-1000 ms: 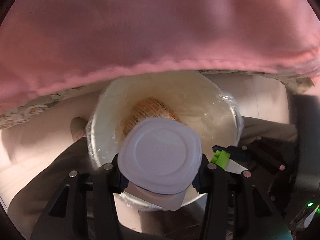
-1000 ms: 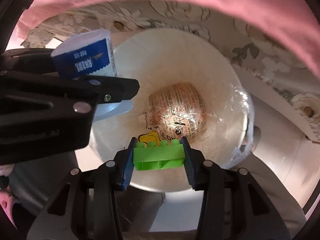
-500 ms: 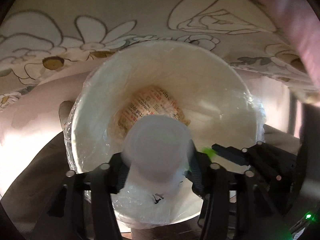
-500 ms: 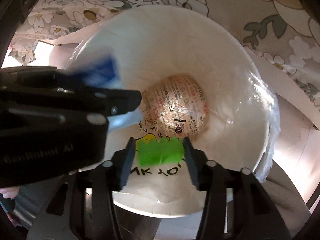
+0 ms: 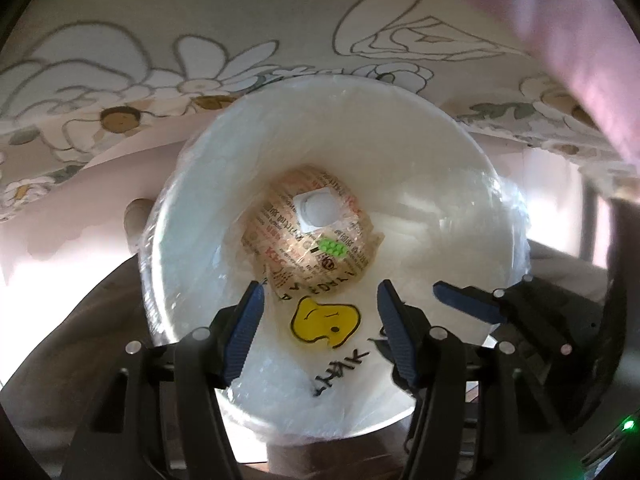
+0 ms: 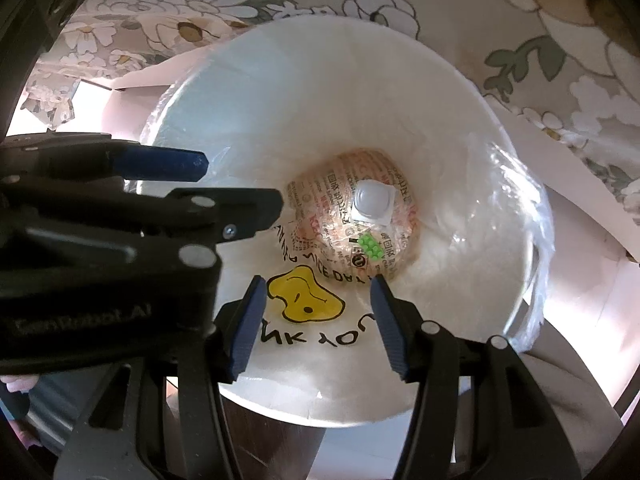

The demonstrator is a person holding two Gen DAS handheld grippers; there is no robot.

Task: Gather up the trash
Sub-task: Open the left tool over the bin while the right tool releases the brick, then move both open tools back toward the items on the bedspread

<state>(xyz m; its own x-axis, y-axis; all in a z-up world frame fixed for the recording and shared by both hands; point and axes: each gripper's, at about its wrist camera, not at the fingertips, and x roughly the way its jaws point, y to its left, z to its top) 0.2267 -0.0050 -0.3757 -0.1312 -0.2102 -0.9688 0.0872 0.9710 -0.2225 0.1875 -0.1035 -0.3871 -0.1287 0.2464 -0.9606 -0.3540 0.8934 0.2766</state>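
Note:
A white bin (image 5: 400, 140) lined with a clear plastic bag sits below both grippers. At its bottom lies a crumpled printed paper wrapper (image 5: 280, 240). On the wrapper rest a small white cup (image 5: 318, 210) and a green toy brick (image 5: 332, 247). My left gripper (image 5: 320, 296) hangs open over the bin's near side with nothing between its blue pads. My right gripper (image 6: 316, 288) is open and empty too, beside the left one (image 6: 240, 208). The right wrist view shows the same cup (image 6: 372, 200) and brick (image 6: 370, 246) deep in the bin (image 6: 320, 80).
A yellow face and black lettering (image 5: 324, 320) are printed on the liner's near wall. A floral cloth (image 5: 160, 60) hangs just behind the bin, with pink fabric (image 5: 560, 20) at the top right. Pale floor shows on both sides of the bin.
Both grippers sank toward the bin and opened. The white cup left the left gripper and the green brick left the right one. Both now lie on the wrapper.

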